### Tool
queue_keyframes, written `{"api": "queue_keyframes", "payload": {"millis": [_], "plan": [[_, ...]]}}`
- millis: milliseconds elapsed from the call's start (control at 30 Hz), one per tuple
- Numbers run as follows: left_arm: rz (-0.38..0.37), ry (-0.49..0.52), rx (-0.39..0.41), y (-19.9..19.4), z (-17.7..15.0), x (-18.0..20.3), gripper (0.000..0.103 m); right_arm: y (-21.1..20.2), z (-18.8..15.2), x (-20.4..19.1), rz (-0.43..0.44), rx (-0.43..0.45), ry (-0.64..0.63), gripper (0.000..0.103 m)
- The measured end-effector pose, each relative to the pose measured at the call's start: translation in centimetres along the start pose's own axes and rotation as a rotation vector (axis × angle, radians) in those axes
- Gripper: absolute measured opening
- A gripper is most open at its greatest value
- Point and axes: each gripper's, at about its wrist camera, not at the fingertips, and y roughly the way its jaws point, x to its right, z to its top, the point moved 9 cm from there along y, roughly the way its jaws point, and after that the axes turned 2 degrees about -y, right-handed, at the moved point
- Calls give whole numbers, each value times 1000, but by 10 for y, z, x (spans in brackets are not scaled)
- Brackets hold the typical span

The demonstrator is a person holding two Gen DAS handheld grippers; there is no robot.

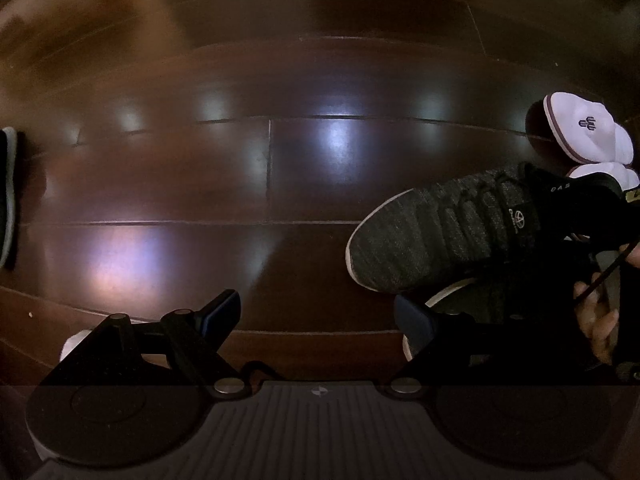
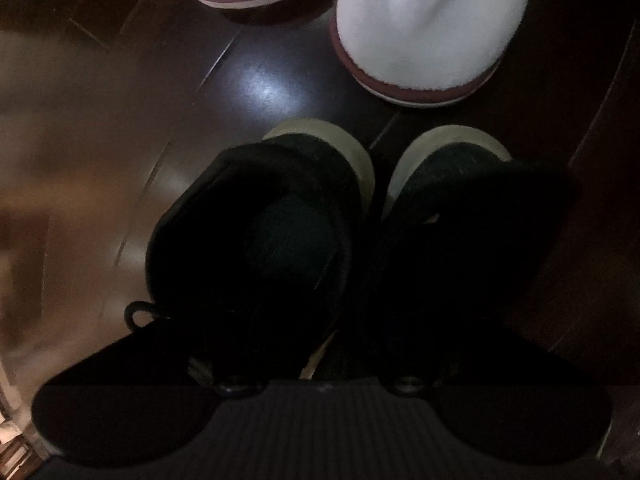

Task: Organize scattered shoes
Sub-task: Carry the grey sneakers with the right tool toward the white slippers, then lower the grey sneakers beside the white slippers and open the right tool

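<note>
- Left gripper [image 1: 318, 314] fingers spread wide, empty, above dark wooden floor [image 1: 240, 160].
- Right gripper: finger state cannot be told; dark knit sneakers [image 2: 280, 240] block it.
- White fabric slippers [image 2: 428, 28] just beyond.

Home interior: glossy dark wood plank floor [image 1: 280, 168], white slippers [image 2: 428, 28], sneakers [image 1: 440, 232].

The left claw [image 1: 318, 314] hangs wide apart over the floor [image 1: 240, 184]; at right, a grey sneaker [image 1: 452, 232] lies beside white slippers [image 1: 588, 128].
</note>
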Motion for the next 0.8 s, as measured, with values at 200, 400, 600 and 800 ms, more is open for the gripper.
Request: {"api": "queue_keyframes", "payload": {"millis": [200, 400, 600, 800], "plan": [[1, 9, -2, -1, 1, 1, 88, -11, -10, 15, 13, 111, 19, 13], [10, 18, 8, 0, 4, 2, 88, -26, -23, 25, 36, 221, 52, 11], [15, 29, 27, -2, 5, 5, 88, -46, -39, 40, 68, 318, 112, 11], [14, 53, 41, -2, 0, 13, 88, -76, -44, 66, 73, 401, 174, 10]]}}
